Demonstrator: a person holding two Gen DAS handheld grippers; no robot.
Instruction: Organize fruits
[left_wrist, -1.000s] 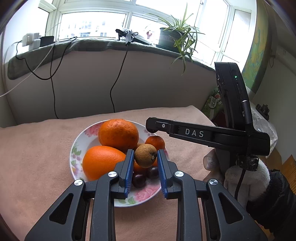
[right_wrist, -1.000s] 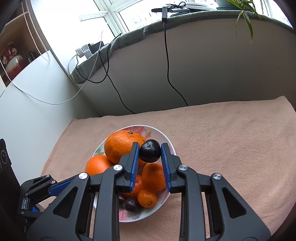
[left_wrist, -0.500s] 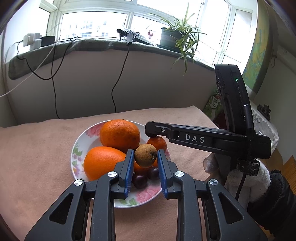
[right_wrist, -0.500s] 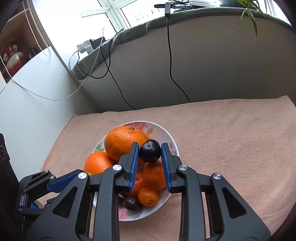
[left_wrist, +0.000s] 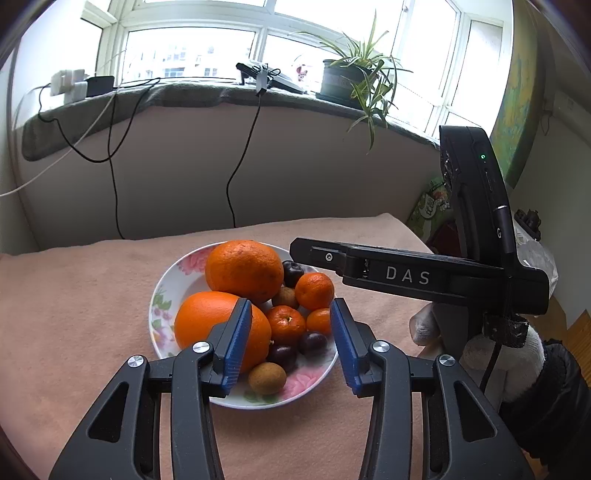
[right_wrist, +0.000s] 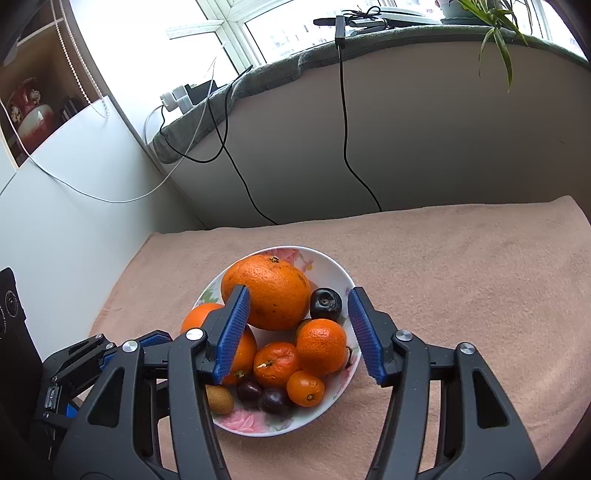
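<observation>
While both tools gape, oranges (right_wrist: 271, 291) crowd the plate (right_wrist: 332, 264).

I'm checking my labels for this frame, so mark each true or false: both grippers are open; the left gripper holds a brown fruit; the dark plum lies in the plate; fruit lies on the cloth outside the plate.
1. Both grippers are open. True: the left gripper and right gripper hold nothing.
2. The left gripper holds a brown fruit. False: the brown fruit lies in the plate.
3. The dark plum lies in the plate. True.
4. Fruit lies on the cloth outside the plate. False: none shows there.
</observation>
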